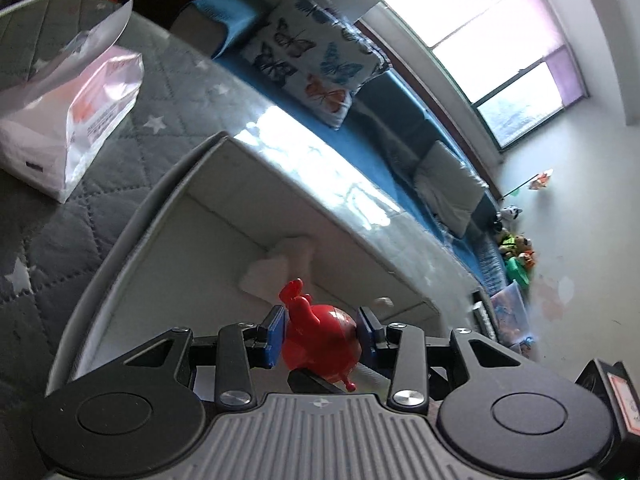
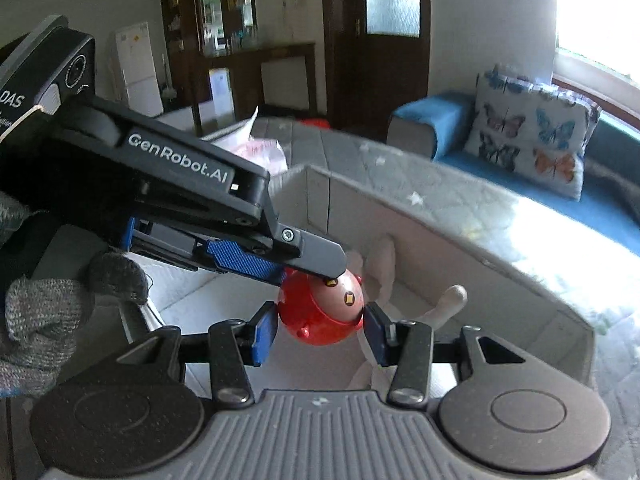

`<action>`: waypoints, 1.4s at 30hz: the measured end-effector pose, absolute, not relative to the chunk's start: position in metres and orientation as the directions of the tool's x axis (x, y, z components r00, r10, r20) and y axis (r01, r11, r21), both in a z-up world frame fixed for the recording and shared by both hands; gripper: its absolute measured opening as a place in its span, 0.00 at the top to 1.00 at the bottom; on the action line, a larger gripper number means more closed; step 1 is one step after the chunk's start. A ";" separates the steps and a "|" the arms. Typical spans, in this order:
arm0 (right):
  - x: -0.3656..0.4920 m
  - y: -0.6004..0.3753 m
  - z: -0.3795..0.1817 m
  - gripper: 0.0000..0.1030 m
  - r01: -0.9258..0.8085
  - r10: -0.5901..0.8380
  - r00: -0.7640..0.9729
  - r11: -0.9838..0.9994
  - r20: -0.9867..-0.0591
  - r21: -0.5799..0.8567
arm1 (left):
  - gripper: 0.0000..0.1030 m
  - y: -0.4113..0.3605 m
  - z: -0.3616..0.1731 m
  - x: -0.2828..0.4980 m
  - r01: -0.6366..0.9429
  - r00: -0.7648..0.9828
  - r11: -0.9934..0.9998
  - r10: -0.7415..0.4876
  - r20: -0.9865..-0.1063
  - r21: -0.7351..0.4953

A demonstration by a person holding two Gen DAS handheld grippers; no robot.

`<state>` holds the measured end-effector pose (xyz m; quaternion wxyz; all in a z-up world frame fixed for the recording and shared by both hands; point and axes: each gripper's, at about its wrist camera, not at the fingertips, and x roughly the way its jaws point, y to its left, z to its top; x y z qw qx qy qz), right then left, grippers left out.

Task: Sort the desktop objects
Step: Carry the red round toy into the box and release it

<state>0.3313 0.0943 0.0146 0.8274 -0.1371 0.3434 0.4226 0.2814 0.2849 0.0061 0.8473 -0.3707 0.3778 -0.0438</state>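
A round red toy figure (image 1: pixel 318 338) with a horned head and a peach belly is held over a white open box (image 1: pixel 208 216). My left gripper (image 1: pixel 322 336) is shut on the red toy. In the right wrist view the left gripper (image 2: pixel 296 268) reaches in from the left and clamps the same red toy (image 2: pixel 322 308) from above. My right gripper (image 2: pixel 320 330) has its blue pads against both sides of the toy, so both grippers grip it. A white soft toy (image 1: pixel 276 268) lies inside the box; in the right wrist view (image 2: pixel 444 300) it sits behind the red toy.
The box (image 2: pixel 440 216) stands on a grey quilted star-pattern table cover (image 1: pixel 60 240). A white plastic bag (image 1: pixel 68 120) lies at the left. A blue sofa with a butterfly cushion (image 1: pixel 316 56) runs behind, under a window. Small plush toys (image 1: pixel 516 252) sit at the sofa's far end.
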 end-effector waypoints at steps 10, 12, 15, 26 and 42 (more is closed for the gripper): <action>0.327 0.107 0.006 0.54 -0.802 0.551 0.367 0.595 -0.750 0.044 | 0.61 0.292 -0.004 0.282 -0.246 0.697 0.721 -0.333 -0.635 -0.648; 0.326 0.109 0.005 0.54 -0.804 0.544 0.367 0.593 -0.755 0.037 | 0.61 0.292 -0.002 0.281 -0.250 0.698 0.729 -0.320 -0.640 -0.637; 0.324 0.110 0.006 0.53 -0.808 0.541 0.365 0.588 -0.758 0.031 | 0.61 0.290 0.002 0.277 -0.251 0.701 0.747 -0.299 -0.648 -0.616; 0.307 0.094 0.026 0.52 -0.802 0.577 0.412 0.596 -0.706 0.019 | 0.61 0.278 0.024 0.256 -0.221 0.725 0.784 -0.266 -0.635 -0.580; 0.234 0.029 0.064 0.33 -0.779 0.607 0.506 0.626 -0.613 -0.023 | 0.61 0.210 0.068 0.188 -0.085 0.776 0.880 -0.235 -0.586 -0.467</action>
